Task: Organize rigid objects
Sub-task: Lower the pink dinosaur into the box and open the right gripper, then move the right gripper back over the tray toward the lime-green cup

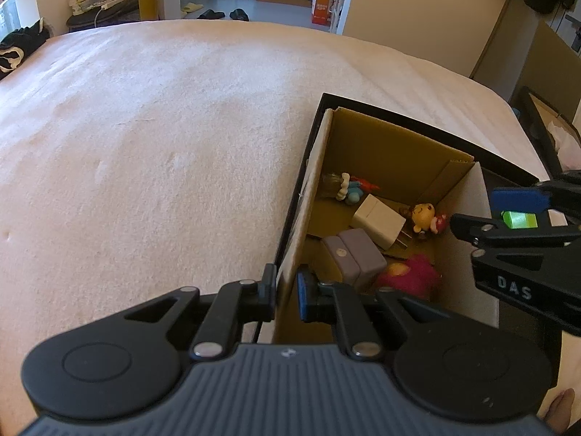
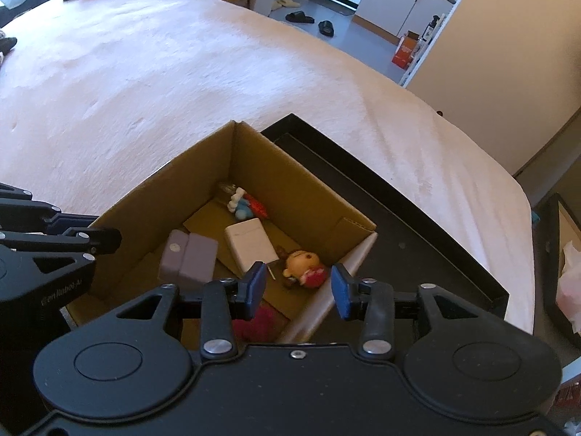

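Note:
An open cardboard box [image 1: 392, 149] [image 2: 290, 181] stands in a black tray [image 2: 417, 225] on the bed. Inside lie a white charger plug [image 1: 379, 221] [image 2: 250, 243], a grey-purple case [image 1: 354, 254] [image 2: 189, 256], a small doll in red [image 1: 426, 218] [image 2: 303, 267], a blue-and-white figure [image 1: 348, 189] [image 2: 241, 205] and a pink plush [image 1: 410, 276] [image 2: 259, 323]. My left gripper [image 1: 286, 292] is shut on the box's left wall. My right gripper [image 2: 297, 289] hovers open over the box's near right corner, above the doll, with nothing between its blue pads [image 2: 341, 292].
A pale pink blanket [image 1: 163, 145] covers the wide bed. Black clothing [image 1: 21, 43] lies at its far left corner. Slippers [image 1: 210, 14] sit on the floor beyond. The bed's right edge drops to a floor with another open box [image 1: 555, 127].

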The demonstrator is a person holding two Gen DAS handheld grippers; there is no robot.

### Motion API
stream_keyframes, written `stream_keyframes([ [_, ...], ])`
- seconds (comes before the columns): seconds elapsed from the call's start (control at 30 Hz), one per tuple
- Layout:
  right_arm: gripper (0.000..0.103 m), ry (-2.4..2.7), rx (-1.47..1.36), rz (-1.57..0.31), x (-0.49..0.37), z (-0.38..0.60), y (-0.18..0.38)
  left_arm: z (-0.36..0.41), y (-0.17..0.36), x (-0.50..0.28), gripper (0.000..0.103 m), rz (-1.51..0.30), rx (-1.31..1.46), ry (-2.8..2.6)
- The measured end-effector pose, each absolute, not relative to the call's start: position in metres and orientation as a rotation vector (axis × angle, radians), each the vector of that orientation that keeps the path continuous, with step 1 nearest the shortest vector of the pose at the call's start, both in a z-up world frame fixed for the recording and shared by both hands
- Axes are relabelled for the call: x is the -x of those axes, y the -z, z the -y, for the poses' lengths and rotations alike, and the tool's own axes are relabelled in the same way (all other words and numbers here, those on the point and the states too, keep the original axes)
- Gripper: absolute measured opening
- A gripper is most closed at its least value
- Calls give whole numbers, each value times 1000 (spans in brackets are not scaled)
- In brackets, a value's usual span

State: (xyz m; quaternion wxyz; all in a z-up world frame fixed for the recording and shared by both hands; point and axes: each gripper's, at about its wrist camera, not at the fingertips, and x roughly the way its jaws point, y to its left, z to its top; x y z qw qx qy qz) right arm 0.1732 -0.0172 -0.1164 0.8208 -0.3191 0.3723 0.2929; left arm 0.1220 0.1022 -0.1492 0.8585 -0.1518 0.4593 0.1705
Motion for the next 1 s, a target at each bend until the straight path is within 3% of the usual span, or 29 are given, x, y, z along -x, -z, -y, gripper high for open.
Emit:
stream_keyframes([
  [0.07, 53, -617, 672, -780, -173, 21, 114, -101, 149, -122, 11, -966, 315, -359],
  [1.0, 53, -538, 447, -800, -230, 136, 120, -82, 141, -131, 12, -1016, 199, -393],
])
